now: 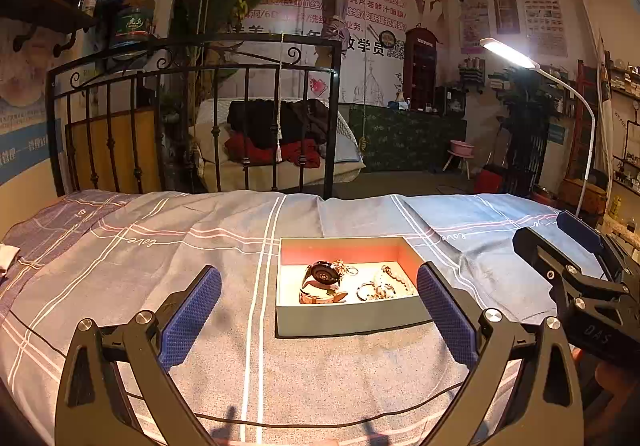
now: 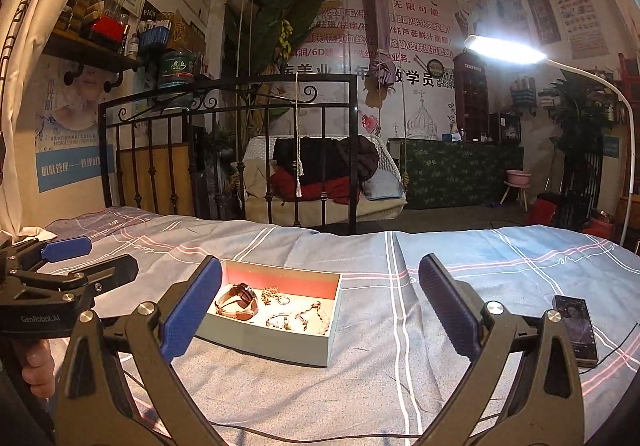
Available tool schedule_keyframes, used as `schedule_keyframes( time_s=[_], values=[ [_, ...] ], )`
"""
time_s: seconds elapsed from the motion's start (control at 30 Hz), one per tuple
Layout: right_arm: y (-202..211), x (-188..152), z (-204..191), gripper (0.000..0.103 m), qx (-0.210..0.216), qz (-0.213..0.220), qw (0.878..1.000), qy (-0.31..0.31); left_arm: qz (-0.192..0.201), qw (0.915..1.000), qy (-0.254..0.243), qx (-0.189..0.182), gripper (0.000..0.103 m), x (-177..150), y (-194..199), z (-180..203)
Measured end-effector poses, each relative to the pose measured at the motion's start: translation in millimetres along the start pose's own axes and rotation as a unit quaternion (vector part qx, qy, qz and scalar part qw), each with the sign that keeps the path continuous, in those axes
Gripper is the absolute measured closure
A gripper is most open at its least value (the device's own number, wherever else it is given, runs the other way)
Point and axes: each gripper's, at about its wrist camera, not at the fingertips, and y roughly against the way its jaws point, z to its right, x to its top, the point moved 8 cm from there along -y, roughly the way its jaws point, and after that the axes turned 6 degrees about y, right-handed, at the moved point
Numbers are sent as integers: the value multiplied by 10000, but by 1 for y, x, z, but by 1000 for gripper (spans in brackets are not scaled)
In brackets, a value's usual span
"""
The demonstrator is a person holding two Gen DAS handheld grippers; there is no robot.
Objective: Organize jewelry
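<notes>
A shallow grey box [image 1: 352,322] with a red inner wall lies on the checked bedsheet [image 1: 160,246]. In it are a watch with a tan strap [image 1: 322,280], a bracelet and ring cluster [image 1: 378,288] and a small gold piece [image 1: 346,268]. The box also shows in the right wrist view [image 2: 264,342], with the watch [image 2: 236,302] and the pearl bracelets [image 2: 300,320]. My left gripper [image 1: 320,310] is open and empty, just before the box. My right gripper [image 2: 320,306] is open and empty, to the right of the box. Each gripper shows in the other's view: the right one [image 1: 560,234] and the left one [image 2: 96,258].
A phone [image 2: 576,330] with a lit screen lies on the sheet at the right, with a black cable [image 2: 616,346] running from it. A black iron bed rail [image 1: 192,117] stands behind the bed. A white floor lamp [image 2: 504,49] shines at the right.
</notes>
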Motion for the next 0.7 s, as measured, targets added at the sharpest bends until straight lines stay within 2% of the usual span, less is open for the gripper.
schedule_keyframes(
  time_s=[0.3,0.63,0.7],
  values=[
    [-2,1,-2,6,77,-21,10000,38,-17,10000,-21,76,7,0,-1,-2],
    [-6,-4,-5,6,147,-92,9998,36,-85,10000,-16,-2,7,-2,-2,2],
    [-7,-4,-5,6,138,-94,9999,40,-80,9999,20,87,7,-3,-2,1]
  ],
)
